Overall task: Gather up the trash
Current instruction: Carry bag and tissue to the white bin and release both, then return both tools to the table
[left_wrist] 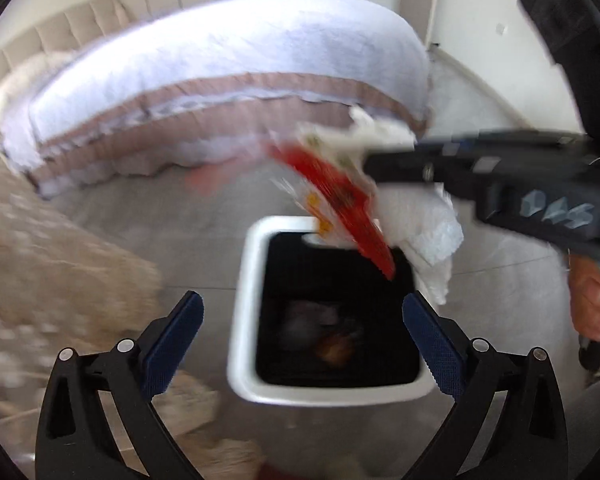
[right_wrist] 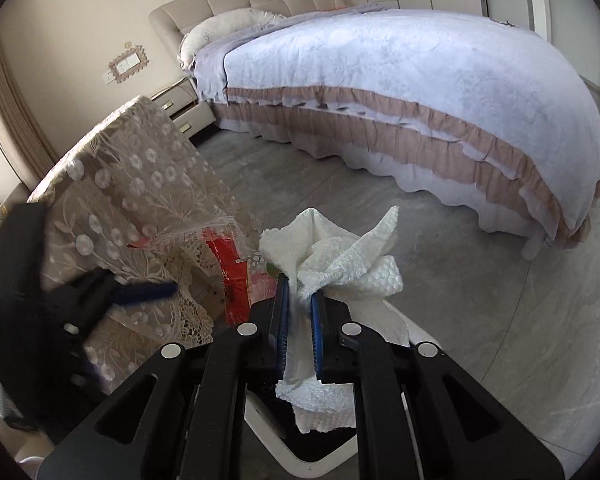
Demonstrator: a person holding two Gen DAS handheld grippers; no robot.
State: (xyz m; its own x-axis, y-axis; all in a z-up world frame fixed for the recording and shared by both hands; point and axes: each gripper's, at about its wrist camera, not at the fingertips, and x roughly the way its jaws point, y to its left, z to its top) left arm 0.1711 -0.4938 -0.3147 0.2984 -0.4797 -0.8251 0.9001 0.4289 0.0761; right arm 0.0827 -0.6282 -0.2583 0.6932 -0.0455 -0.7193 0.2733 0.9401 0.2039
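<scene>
Trash = crumpled white tissue [right_wrist: 340,264] + red/clear snack wrapper [right_wrist: 236,268], bunched together. Tissue is embossed, wadded, loose ends fanning out past the fingertips and hanging below them. Wrapper is flat, glossy red w/ yellow print and clear edges; blurred in left wrist view.

Right gripper [right_wrist: 299,312] jaws pinched on the tissue; wrapper sits against the left pad, can't tell if it's clamped too. Bundle is directly over the bin [left_wrist: 246,292], near its far rim. Wrapper [left_wrist: 336,196] long axis runs diagonal, lower end pointing down into the bin mouth; tissue [left_wrist: 432,232] droops beside it toward the far right corner.

Left gripper [left_wrist: 302,340] jaws spread wide, holding nothing, also above the bin on the near side.

Bin: white rim, black liner, some dark trash at the bottom, blurry. Left of bin: lace-covered tabletop [right_wrist: 140,184]. Beyond bin: gray floor [right_wrist: 480,280], then bed [right_wrist: 400,80] w/ white quilt and tan ruffles. Nothing between bundle and bin mouth.
</scene>
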